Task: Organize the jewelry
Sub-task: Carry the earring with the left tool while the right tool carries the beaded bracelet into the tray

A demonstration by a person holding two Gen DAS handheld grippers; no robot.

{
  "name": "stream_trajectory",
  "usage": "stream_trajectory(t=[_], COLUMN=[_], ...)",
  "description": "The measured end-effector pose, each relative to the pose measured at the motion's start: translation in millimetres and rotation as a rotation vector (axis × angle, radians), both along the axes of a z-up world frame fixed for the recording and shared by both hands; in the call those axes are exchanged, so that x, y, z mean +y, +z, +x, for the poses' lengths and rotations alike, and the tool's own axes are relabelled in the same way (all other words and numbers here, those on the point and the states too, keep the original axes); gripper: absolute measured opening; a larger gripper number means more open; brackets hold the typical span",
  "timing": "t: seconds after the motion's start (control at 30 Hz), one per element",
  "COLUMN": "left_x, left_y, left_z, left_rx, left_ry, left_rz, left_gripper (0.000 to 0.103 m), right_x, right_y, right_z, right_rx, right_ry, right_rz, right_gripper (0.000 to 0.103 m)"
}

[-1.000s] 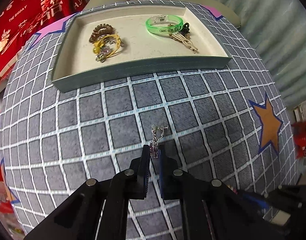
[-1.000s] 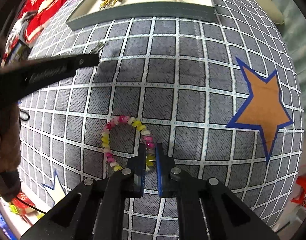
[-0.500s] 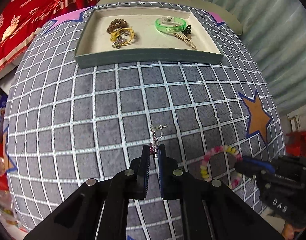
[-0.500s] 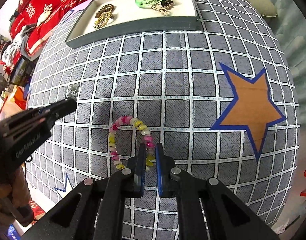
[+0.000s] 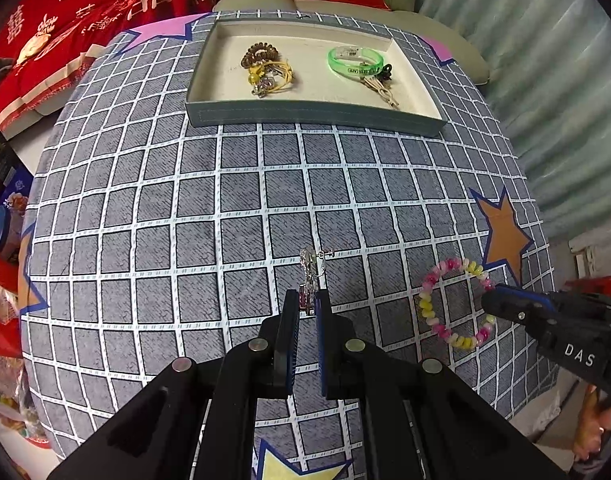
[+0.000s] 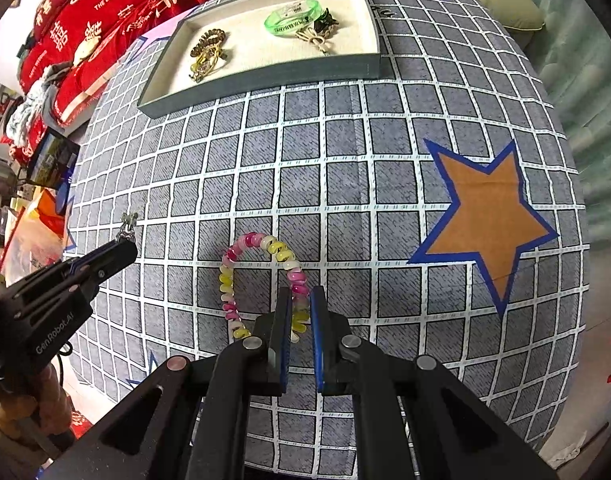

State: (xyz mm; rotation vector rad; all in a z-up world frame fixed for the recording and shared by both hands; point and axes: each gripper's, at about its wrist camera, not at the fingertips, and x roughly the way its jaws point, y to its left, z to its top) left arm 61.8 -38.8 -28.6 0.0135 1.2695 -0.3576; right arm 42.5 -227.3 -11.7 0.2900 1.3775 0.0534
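Note:
My left gripper is shut on a small silver earring, which sticks out past the fingertips above the checked tablecloth. My right gripper is shut on a pink, yellow and white bead bracelet that hangs as a loop to its left. Each wrist view shows the other tool: the right gripper with the bracelet, and the left gripper with the earring. At the far side of the table lies a grey tray with a cream floor.
The tray holds a green bangle, a brown coil tie, a yellow corded piece and a beige cord with a black clip. An orange star marks the cloth at right. Red cushions lie beyond the far-left table edge.
Both grippers have risen and drawn back from the tray with their pieces still held. The tray looks smaller, and the right gripper with the bracelet has come into the left wrist view.

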Motion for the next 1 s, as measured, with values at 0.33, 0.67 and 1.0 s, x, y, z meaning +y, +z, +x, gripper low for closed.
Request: stream_trajectory(t=[0.33,0.67,1.0], left_x=[4,13,13], left_y=[16,28,35], left_z=[6,20,38], left_rx=[-0.027,-0.018,-0.035], left_ry=[0.017,0.062,0.078], left_rz=[-0.033,-0.099,-0.097], left_gripper=[0.018,0.018,0.018], right_x=[-7,-16,-20], right_y=[25,22,22], right_z=[12,24,43], right_rx=[-0.027,-0.057,-0.068], right_ry=[-0.02,-0.039,-0.038], right_rz=[0.001,0.018,0.036], right_gripper=[0.009,0.009,0.009])
